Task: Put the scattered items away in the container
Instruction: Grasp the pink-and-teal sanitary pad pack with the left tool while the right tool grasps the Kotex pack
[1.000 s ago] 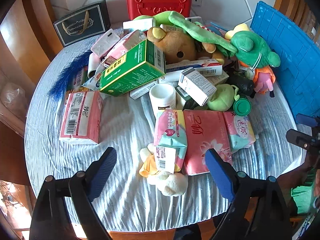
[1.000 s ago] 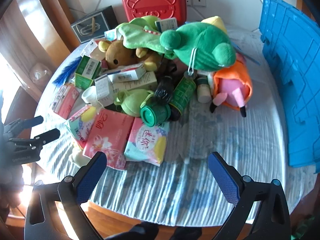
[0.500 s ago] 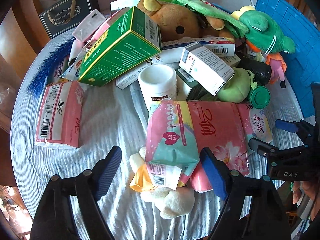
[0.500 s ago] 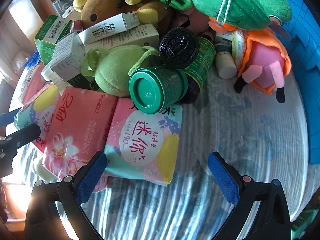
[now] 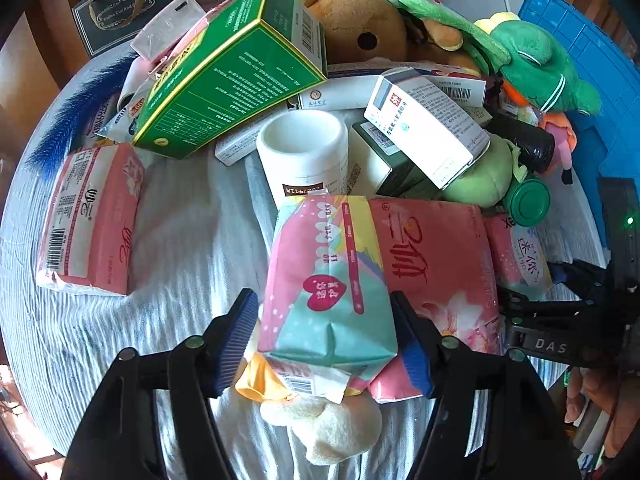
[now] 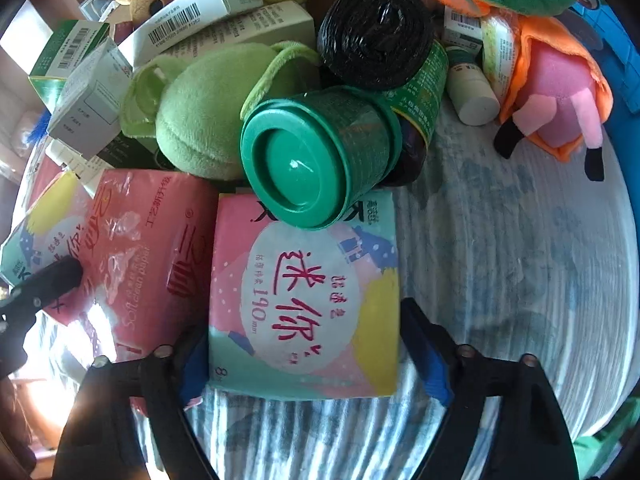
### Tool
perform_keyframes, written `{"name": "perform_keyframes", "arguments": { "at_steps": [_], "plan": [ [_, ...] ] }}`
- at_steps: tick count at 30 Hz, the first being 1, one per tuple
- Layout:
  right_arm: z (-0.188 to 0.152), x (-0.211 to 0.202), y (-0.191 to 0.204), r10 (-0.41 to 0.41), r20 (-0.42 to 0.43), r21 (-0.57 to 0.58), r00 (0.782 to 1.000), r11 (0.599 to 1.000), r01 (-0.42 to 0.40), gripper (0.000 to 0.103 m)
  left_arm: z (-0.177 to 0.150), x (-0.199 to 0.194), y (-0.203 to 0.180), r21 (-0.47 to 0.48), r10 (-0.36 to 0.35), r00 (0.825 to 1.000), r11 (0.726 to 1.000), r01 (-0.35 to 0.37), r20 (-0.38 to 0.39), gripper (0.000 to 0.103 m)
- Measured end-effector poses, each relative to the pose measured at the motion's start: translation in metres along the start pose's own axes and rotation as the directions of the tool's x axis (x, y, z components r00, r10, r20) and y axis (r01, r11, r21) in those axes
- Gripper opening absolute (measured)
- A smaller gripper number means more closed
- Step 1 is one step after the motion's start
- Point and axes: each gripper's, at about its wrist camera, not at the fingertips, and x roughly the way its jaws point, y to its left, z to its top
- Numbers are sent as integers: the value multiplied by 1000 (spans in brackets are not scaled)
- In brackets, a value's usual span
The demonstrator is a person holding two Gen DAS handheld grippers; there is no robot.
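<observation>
A heap of boxes, packets, bottles and plush toys covers the striped table. My left gripper (image 5: 326,334) is open, its blue pads on either side of a teal-and-pink pad packet (image 5: 330,280) that lies on a cream plush toy (image 5: 328,428). My right gripper (image 6: 304,350) is open around a pink-and-teal "190mm" packet (image 6: 304,304); its pads stand at the packet's edges. A green-capped bottle (image 6: 316,164) lies on that packet's far end. The blue container (image 5: 600,76) stands at the right.
A pink tissue pack (image 5: 436,276) lies between the two packets, another (image 5: 90,220) at the left. A white jar (image 5: 304,152), a green box (image 5: 228,72), a black roll (image 6: 376,36), a green plush (image 6: 208,112) and a pink-orange plush (image 6: 556,96) crowd behind.
Both grippers have moved forward and down into the heap. Each now straddles its packet, and the jaws have narrowed somewhat.
</observation>
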Motion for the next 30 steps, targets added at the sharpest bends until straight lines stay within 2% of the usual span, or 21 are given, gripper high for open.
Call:
{"name": "perform_keyframes", "arguments": {
  "at_steps": [2, 5, 18, 30],
  "plan": [
    [-1, -2, 2, -6, 3, -15, 1000, 1000, 6, 70, 2, -1, -1, 2, 4, 1000, 1000, -4, 4, 46],
    [-3, -7, 0, 8, 8, -8, 1000, 1000, -8, 68, 1, -3, -3, 8, 7, 1000, 1000, -7, 5, 44],
    [-17, -44, -2, 32, 48, -43, 998, 999, -30, 67, -2, -40, -15, 11, 26, 997, 1000, -27, 67, 43],
    [-23, -124, -12, 77, 145, -79, 986, 995, -66, 67, -1, -107, -23, -11, 83, 987, 997, -82, 141, 43]
  ]
}}
